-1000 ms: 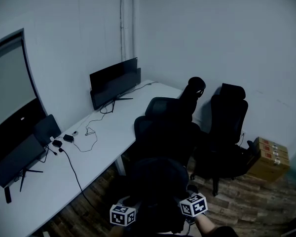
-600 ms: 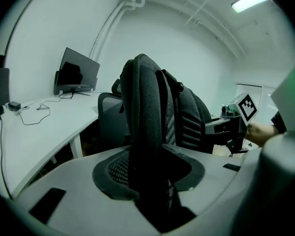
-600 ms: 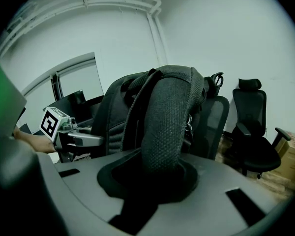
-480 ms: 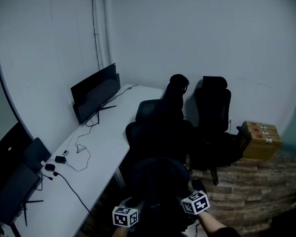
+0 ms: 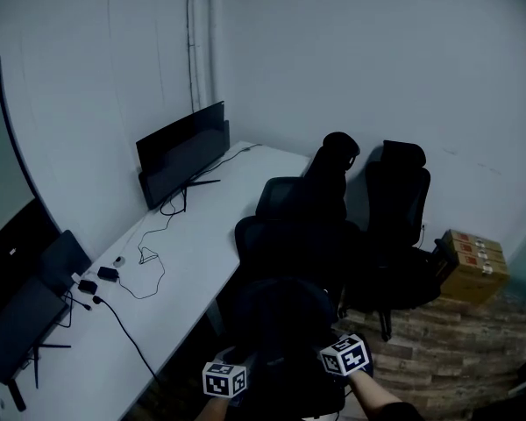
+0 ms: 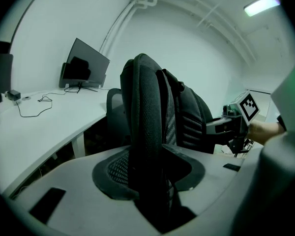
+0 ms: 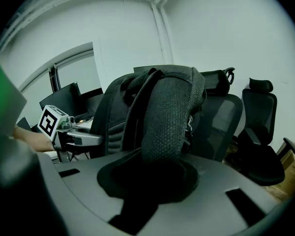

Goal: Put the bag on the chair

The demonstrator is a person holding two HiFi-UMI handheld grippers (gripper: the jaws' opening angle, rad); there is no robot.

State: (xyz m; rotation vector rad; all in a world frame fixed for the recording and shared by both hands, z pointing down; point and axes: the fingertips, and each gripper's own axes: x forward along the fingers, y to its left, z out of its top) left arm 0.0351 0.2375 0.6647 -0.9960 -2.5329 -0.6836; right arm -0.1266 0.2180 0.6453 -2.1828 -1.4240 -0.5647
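My spot: a small office room.
I see a long white desk (image 5: 193, 253) along the wall with monitors (image 5: 182, 152) and loose cables (image 5: 143, 254) on it, black office chairs (image 5: 399, 209) beside it, and cardboard boxes (image 5: 473, 266) on the floor.

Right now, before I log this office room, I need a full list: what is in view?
bag: one, black, held up by its straps in front of the chairs
chairs: three as far as I can tell, black, between desk and far wall
desk: one, white, along the left wall
monitors: two, black, at the desk's far and near ends
cables and plugs: several, black, on the desk
boxes: a small stack, brown, on the floor at right
left gripper: one, grey, shut on a bag strap
right gripper: one, grey, shut on a padded bag strap
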